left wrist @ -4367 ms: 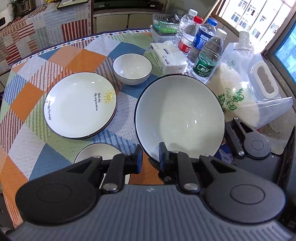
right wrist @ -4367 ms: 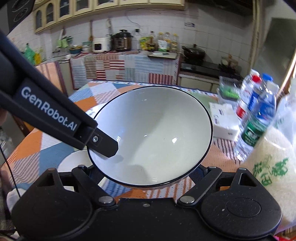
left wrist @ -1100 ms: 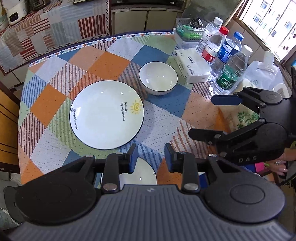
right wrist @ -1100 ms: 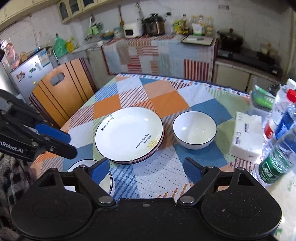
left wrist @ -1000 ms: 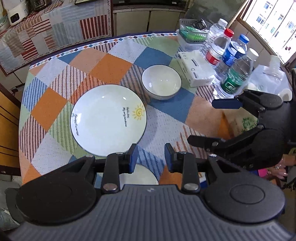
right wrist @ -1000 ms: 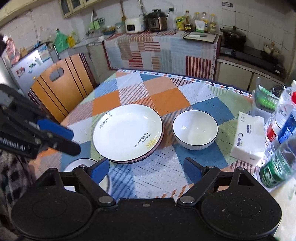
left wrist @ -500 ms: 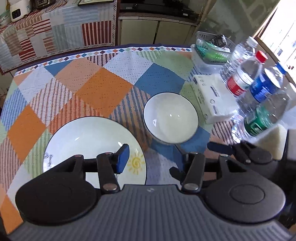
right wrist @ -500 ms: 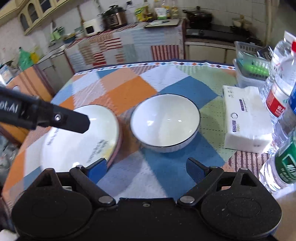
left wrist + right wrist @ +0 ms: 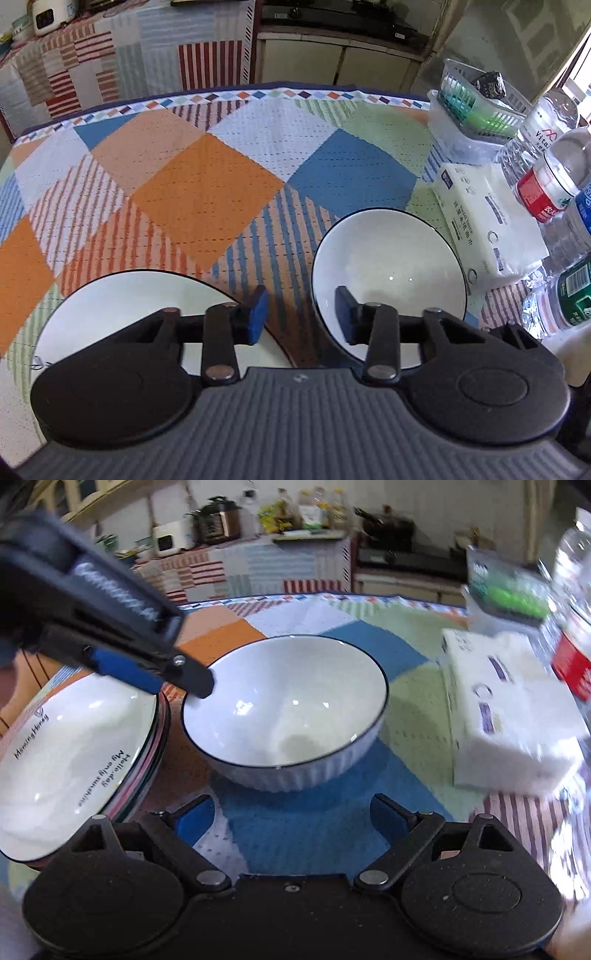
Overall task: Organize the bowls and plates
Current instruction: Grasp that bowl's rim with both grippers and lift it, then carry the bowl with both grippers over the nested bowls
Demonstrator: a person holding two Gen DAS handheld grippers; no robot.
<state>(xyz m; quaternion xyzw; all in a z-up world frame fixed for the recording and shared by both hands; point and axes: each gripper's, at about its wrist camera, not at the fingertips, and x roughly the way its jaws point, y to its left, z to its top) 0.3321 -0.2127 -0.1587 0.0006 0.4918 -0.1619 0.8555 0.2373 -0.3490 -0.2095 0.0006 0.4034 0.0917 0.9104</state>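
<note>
A small white bowl [image 9: 388,266] with a thin dark rim and ribbed outer wall sits upright on the tabletop [image 9: 192,192], which is covered by a checked cloth of orange, blue, green and striped patches. Just to its left lies a stack of white plates [image 9: 74,753], the top one printed with small dark lettering near its rim; bowl and plates are close but do not touch. The left gripper [image 9: 298,314] hangs over the near left edge of the bowl with its fingers moderately wide apart and holding nothing: the right finger reaches over the bowl's rim above its interior, while the left finger hovers over the right edge of the plate stack. In the right wrist view that same gripper comes in from the upper left, its dark tip over the bowl's left rim; whether it touches the rim cannot be told. The right gripper [image 9: 295,814] is low and near, in front of the bowl, its blue-padded fingers spread wide and empty. To the right of the bowl lies a white tissue pack [image 9: 487,221], with several water bottles [image 9: 546,184] beyond it and a clear plastic basket [image 9: 476,103] at the far right.
</note>
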